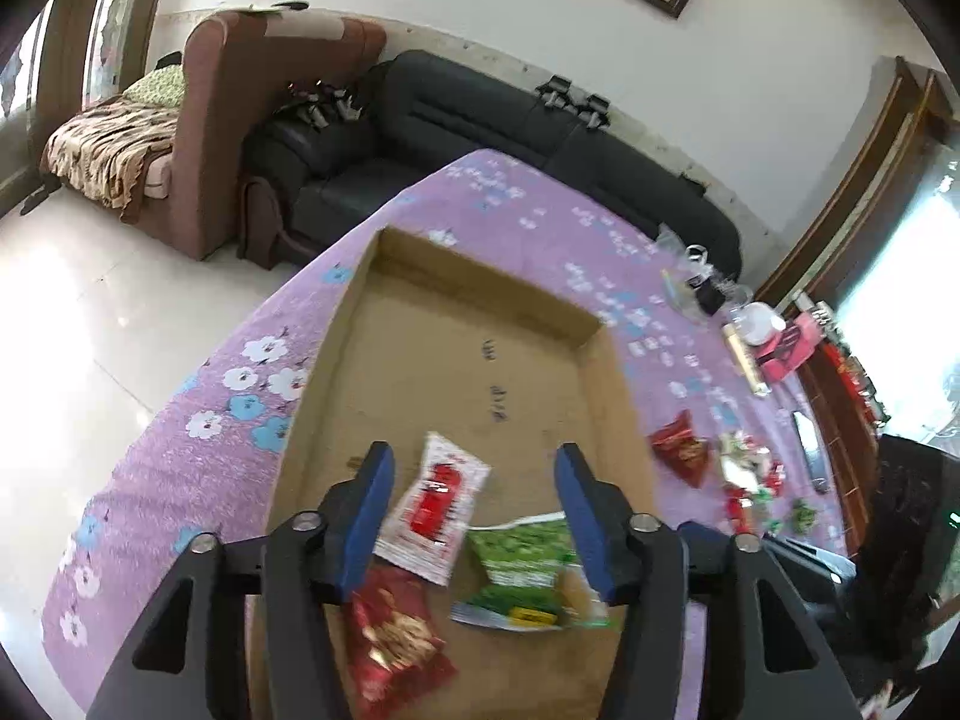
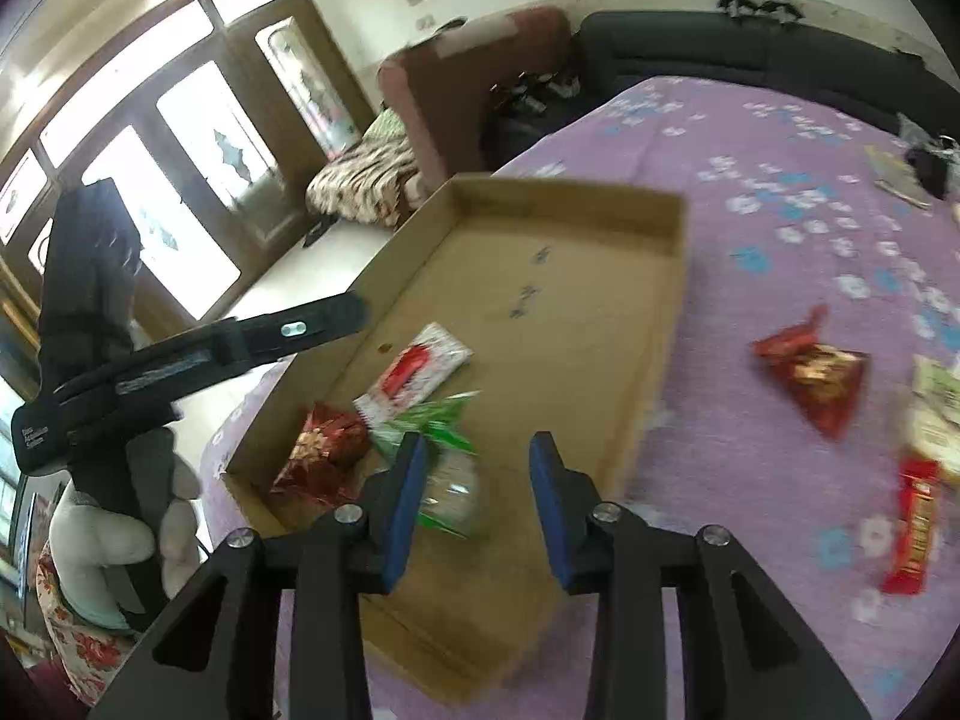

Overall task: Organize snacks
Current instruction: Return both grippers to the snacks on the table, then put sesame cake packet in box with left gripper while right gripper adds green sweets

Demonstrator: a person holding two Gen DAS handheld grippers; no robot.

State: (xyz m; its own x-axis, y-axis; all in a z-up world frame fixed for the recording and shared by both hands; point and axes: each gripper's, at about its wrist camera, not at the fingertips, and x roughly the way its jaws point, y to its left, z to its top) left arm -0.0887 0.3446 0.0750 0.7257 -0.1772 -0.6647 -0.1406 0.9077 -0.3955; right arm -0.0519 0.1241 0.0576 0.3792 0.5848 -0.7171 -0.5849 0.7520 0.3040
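- Left tongs (image 1: 474,516): blue pads apart, nothing pressed between them; they hang over the near end of the cardboard tray (image 1: 360,324). No packet is gripped.
- Right tongs (image 2: 478,501): pads also apart, a clear gap, nothing clamped. They sit above the tray's near part, just beside the green packet (image 2: 438,420).
- Tray: shallow, open-topped, brown, lying flat on the counter (image 1: 150,468), which is covered with a purple cloth printed with white and blue flowers.
- Contents of tray, near end: white packet with red print (image 1: 435,507), green packet, dark red foil packet (image 1: 393,636). The white one overlaps the green one's edge in the right wrist view; the red foil one lies beside both, towards the tray's near corner.
- Far half of tray bare, with some black marks on the cardboard.
- Still loose on the cloth, outside the tray: a red triangular pouch (image 2: 816,372), a long red bar (image 2: 915,525), and a pale packet (image 2: 936,414) at the frame edge, too blurred to read.
- Left wrist view shows the same loose group to the right of the tray.
- Background: black sofa (image 1: 480,120), brown armchair (image 1: 228,120).
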